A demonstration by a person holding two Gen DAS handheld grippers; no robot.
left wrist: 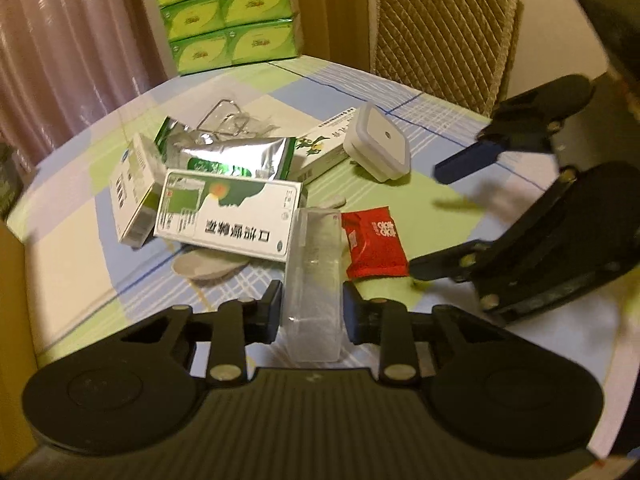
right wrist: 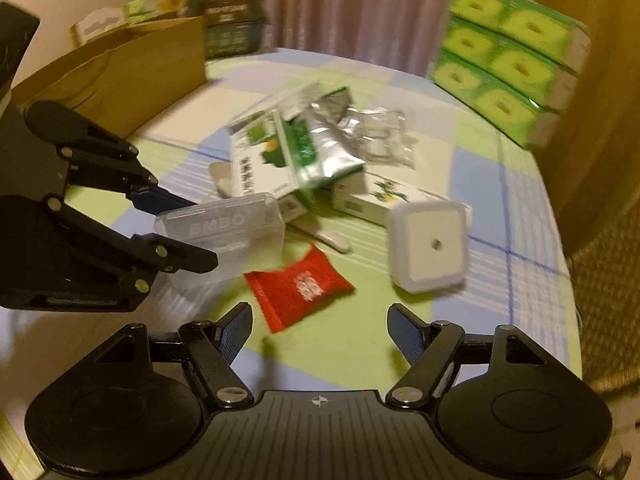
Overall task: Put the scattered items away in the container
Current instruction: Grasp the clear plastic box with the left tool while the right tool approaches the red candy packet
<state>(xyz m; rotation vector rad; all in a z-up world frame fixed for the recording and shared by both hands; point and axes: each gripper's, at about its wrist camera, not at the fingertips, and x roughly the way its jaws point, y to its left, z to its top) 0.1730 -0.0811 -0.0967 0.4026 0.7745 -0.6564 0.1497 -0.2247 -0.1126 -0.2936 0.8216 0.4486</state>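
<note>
My left gripper (left wrist: 312,310) is shut on a clear plastic box (left wrist: 314,264), one pad on each long side, low over the checked tablecloth (left wrist: 440,320). In the right wrist view the same clear box (right wrist: 224,224) sits between the left gripper's (right wrist: 196,232) fingers. My right gripper (right wrist: 322,332) is open, and a red sachet (right wrist: 300,288) lies just beyond its fingertips. The left wrist view has the red sachet (left wrist: 374,242) beside the clear box, with the right gripper (left wrist: 444,216) to its right. An open brown cardboard container (right wrist: 120,68) stands at the far left.
A heap lies mid-table: a green-and-white medicine box (left wrist: 228,212), a silver foil pouch (left wrist: 236,156), a smaller white box (left wrist: 134,192) and crumpled clear packaging (right wrist: 380,132). A white square plug light (right wrist: 430,246) stands to the right. Stacked green tissue packs (right wrist: 508,60) and a quilted chair (left wrist: 444,28) border the table.
</note>
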